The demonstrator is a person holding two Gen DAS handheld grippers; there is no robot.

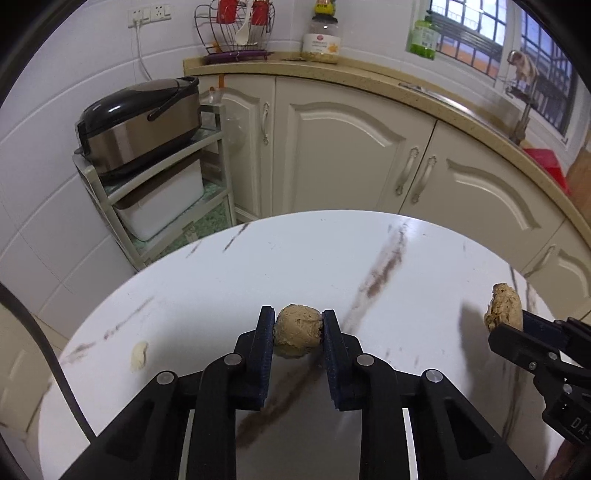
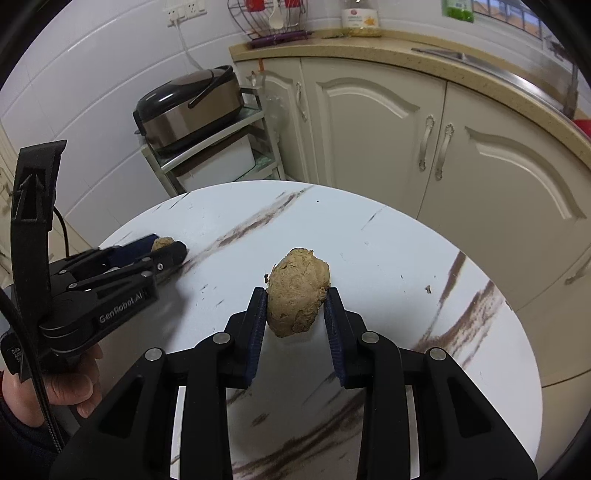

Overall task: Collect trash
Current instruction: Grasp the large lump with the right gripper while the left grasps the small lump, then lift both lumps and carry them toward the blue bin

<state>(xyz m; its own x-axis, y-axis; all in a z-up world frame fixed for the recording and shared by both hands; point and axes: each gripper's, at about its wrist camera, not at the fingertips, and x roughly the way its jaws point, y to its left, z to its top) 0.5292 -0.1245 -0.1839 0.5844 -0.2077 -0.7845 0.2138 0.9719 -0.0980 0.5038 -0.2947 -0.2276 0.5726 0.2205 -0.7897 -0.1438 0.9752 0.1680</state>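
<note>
My left gripper [image 1: 298,326] is shut on a round brown lump of trash [image 1: 297,329], low over the round white marble table [image 1: 258,266]. It also shows in the right wrist view [image 2: 166,249] at the left, with the round lump [image 2: 162,243] between its tips. My right gripper [image 2: 295,301] is shut on a larger oval brown lump [image 2: 297,291] and holds it above the table. In the left wrist view the right gripper [image 1: 517,325] is at the right edge with the oval lump [image 1: 503,306]. A small pale scrap [image 1: 139,355] lies on the table to the left.
A small dark crumb [image 2: 428,289] lies on the table at the right. Beyond the table stand cream cabinets [image 1: 351,155] under a counter. A rice cooker [image 1: 140,122] sits on a shelf rack at the left. A dish rack [image 1: 236,29] and jars are on the counter.
</note>
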